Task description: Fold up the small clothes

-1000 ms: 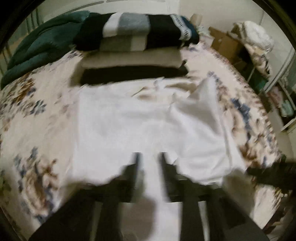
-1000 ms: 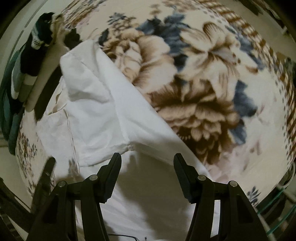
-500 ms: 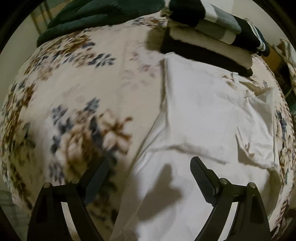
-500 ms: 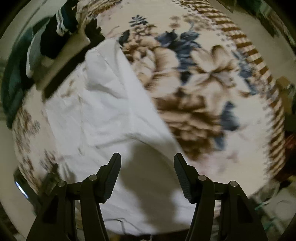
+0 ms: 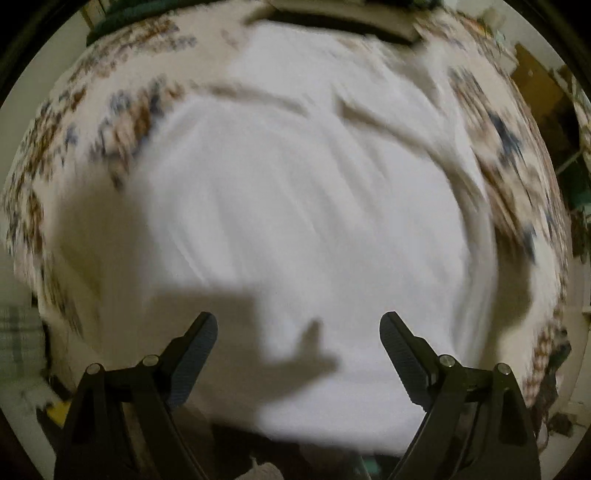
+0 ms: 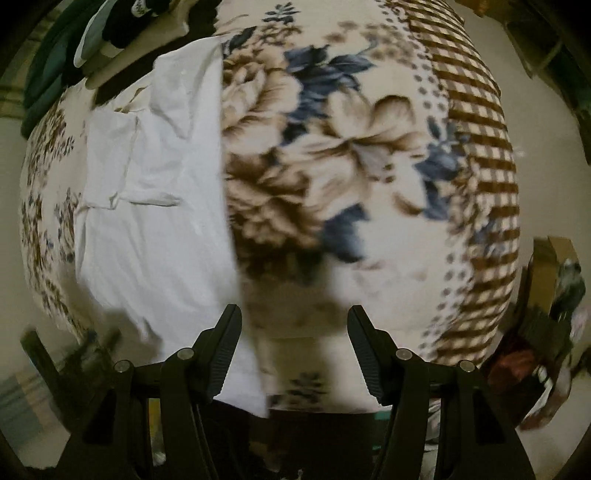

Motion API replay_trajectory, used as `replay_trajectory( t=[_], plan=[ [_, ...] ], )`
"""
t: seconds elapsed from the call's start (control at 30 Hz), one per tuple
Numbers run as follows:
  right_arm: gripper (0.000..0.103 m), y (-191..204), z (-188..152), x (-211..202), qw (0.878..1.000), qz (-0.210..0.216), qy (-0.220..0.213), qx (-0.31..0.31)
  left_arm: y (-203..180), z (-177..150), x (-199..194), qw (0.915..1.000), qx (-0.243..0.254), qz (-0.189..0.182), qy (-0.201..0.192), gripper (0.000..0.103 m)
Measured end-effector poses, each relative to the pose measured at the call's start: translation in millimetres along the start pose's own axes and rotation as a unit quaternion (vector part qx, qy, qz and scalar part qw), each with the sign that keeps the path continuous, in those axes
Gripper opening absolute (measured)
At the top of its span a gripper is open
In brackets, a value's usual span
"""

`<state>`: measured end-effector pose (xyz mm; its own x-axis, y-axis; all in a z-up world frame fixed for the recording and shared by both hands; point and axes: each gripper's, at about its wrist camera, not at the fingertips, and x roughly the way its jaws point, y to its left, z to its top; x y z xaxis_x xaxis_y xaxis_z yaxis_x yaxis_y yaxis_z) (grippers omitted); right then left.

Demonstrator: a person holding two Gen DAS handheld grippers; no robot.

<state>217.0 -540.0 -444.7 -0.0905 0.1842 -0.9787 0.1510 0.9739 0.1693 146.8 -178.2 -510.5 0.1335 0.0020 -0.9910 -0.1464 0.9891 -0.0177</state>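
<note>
A white garment (image 5: 303,221), thin and soft with shallow creases, lies spread flat on a bed, its right side already turned in to a long straight edge and a short sleeve (image 6: 184,96) doubled over near the top. Beneath it is a plush bedspread (image 6: 332,166) printed with large brown and blue flowers and a brown checked border. At the far end of the bed sits a stack of folded clothes (image 6: 122,33) in black, cream, grey and dark green. The left gripper (image 5: 298,339) hangs directly above the white cloth, jaws wide apart and holding nothing; this view is heavily blurred. The right gripper (image 6: 293,332) hovers over the garment's right edge, jaws apart and empty, one finger above white cloth, the other above the bedspread. The next fold probably calls for pinching the near hem at both corners, lifting evenly and laying it toward the collar, keeping edges aligned so the limp fabric does not bunch.
</note>
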Motion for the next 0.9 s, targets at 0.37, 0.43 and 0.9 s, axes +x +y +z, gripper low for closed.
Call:
replay_trajectory(
  t=[0.37,0.43,0.9],
  plan=[
    [0.062,-74,43,15,0.999,0.021,0.003,-0.031,-146,-92,66,0.9964,0.071,0.033,0.032,0.062],
    [0.062,-74,61,18,0.999,0.037,-0.007,-0.032,-151,-89,82,0.996,0.068,0.04,0.042,0.014],
    [0.062,66,231,62,0.983,0.151,-0.036,-0.095,-82,-80,-4,0.9968,-0.068,0.012,-0.041,0.001]
  ],
)
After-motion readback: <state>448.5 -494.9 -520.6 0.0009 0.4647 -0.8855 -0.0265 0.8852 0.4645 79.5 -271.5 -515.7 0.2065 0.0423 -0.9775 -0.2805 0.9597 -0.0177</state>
